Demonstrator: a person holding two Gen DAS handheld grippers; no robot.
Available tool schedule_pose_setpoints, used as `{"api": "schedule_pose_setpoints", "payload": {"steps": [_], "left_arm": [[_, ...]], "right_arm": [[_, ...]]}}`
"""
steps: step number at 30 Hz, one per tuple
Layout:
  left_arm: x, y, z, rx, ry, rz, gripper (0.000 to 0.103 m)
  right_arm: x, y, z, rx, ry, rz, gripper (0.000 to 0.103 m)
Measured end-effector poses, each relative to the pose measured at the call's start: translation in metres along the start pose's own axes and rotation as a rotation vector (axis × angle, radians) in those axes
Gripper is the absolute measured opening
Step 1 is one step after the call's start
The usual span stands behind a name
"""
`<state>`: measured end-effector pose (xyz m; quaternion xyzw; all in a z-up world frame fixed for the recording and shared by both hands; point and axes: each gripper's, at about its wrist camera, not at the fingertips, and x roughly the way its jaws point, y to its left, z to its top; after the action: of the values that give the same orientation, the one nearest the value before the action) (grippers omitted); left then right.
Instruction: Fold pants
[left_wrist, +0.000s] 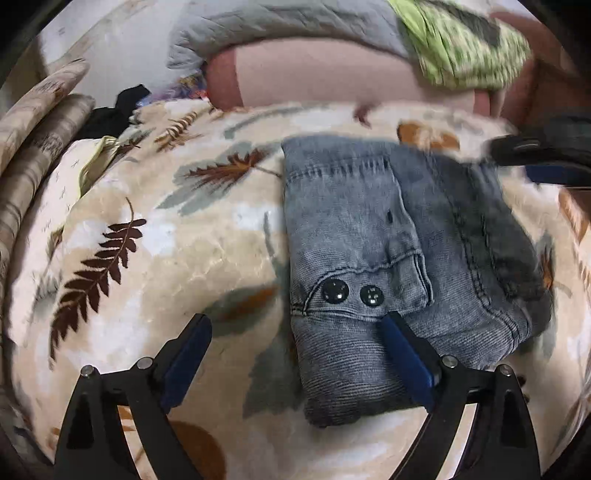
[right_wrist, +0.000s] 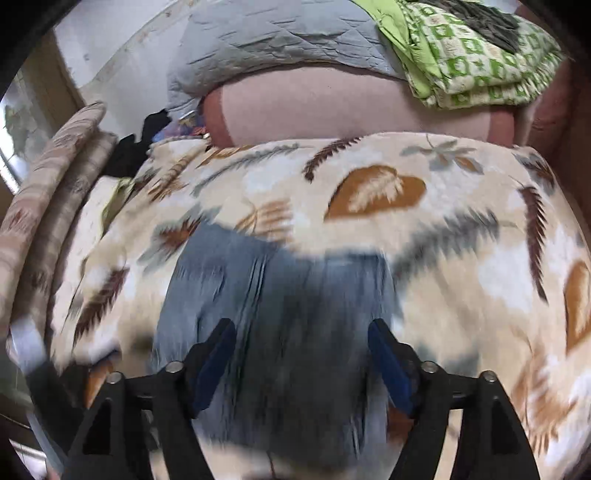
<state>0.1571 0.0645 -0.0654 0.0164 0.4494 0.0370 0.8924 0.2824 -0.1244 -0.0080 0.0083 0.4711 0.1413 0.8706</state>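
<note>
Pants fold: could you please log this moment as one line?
pants: folded on blanket | left gripper: open | right gripper: open, over pants

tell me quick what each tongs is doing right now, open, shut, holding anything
Left tongs: open, holding nothing; one finger lies over the folded jeans.
Right tongs: open, holding nothing, above the jeans; the view is blurred.

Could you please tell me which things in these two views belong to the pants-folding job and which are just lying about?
Part of the job:
- folded grey jeans
- left tool, open
- right tool, open
- leaf-print blanket they lie on

Lying about:
- green checked cloth
- grey quilt
- pink cushion
- black garment
</note>
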Motion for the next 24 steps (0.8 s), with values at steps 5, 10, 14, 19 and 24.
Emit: {"api": "schedule_pose_setpoints", "payload": {"steps": [5,10,14,19,24], "left_arm": [[0.004,0.005,0.002,-0.002,0.002,-0.032,0.093],[0.004,0.007,-0.001,-0.041,0.012,-0.055,0.094],[0.005,0.007,-0.002,-0.049,0.011,-0.051,0.094],[0.005,0.005,-0.001,-0.058,0.025,-0.048,0.094],[-0.01,0.005,0.0,-0.061,0.015,-0.012,0.094]], "right_arm": [[0.079,-0.023,-0.002,0.041,0.163,-0.155,0.102],[0.031,-0.017,-0.015,0.019,0.1,-0.13,0.101],[-0.014,0.005,-0.048,-0.013,0.054,-0.059,0.101],[0.022,0.013,-0.091,-0.107,0.189,-0.12,0.101],[-0.031,0.007,-0.091,-0.046,0.073,-0.072,0.103]]}}
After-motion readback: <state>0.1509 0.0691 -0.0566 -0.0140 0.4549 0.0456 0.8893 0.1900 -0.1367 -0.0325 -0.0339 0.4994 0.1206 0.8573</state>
